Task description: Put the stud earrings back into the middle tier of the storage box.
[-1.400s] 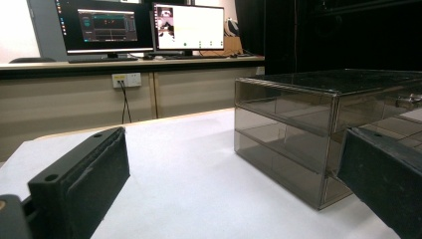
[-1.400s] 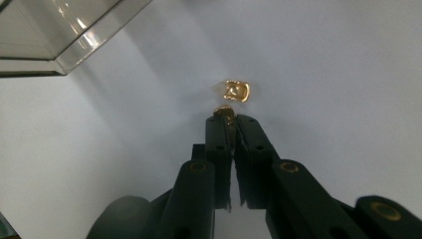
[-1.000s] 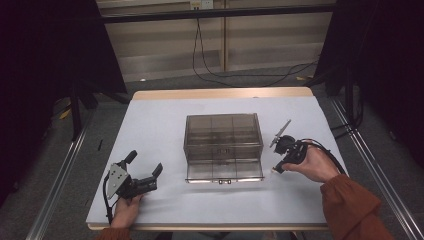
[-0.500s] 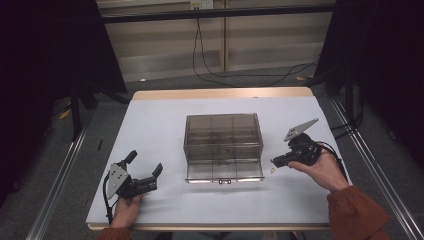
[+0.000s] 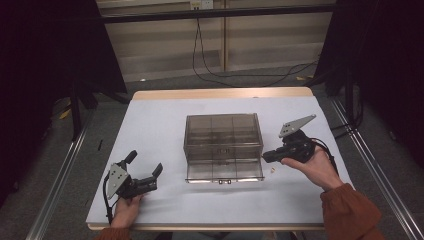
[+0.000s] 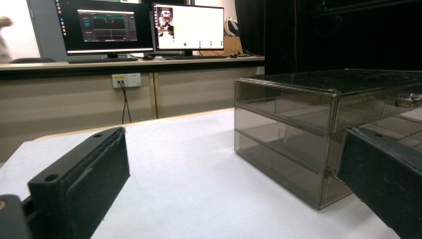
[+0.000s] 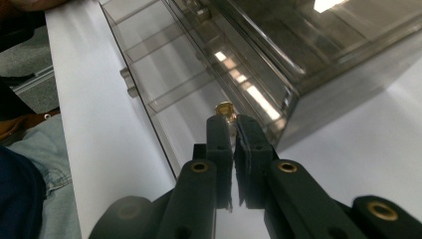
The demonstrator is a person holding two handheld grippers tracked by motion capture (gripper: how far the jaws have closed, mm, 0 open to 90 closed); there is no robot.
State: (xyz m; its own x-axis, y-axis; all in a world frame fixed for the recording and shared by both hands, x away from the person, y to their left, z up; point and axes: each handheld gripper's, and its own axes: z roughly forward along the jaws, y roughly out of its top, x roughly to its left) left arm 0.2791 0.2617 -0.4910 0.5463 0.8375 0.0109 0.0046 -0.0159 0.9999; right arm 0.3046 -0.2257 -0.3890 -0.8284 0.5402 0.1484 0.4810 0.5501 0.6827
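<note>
High view: smoke-tinted clear drawer box (image 5: 223, 142) sits about mid-worktop, its bottom drawer (image 5: 225, 171) pulled out toward the near edge. White worktop (image 5: 165, 125) with a wooden strip along the far edge.

Right gripper (image 5: 266, 156) is held in the person's right hand (image 5: 314, 167), just off the box's right side, nearer the right edge than the near one; grey three-cornered plate on top, orange sleeve (image 5: 352, 212) behind. Jaws point at the box's front right corner. A small pale speck (image 5: 273, 170) lies on the worktop just below the tips (too small to identify).

Right gripper view: jaws pressed nearly together, pinching a small brass-coloured piece (image 7: 225, 108) at the very tips. The piece sits just in front of the open drawer's clear dividers, close beside the box corner; whether it touches the drawer I cannot tell. Blue denim of the person's leg shows at lower left.

Left gripper (image 5: 146, 167) rests near the near left corner of the worktop, held in the left hand (image 5: 126, 210), well apart from the box. Jaws spread wide, nothing between them.

Left gripper view: both black pads (image 6: 84, 179) far apart at the frame edges, bare worktop between, the box's side to the right; monitors (image 6: 149, 25) on a bench beyond the far edge
</note>
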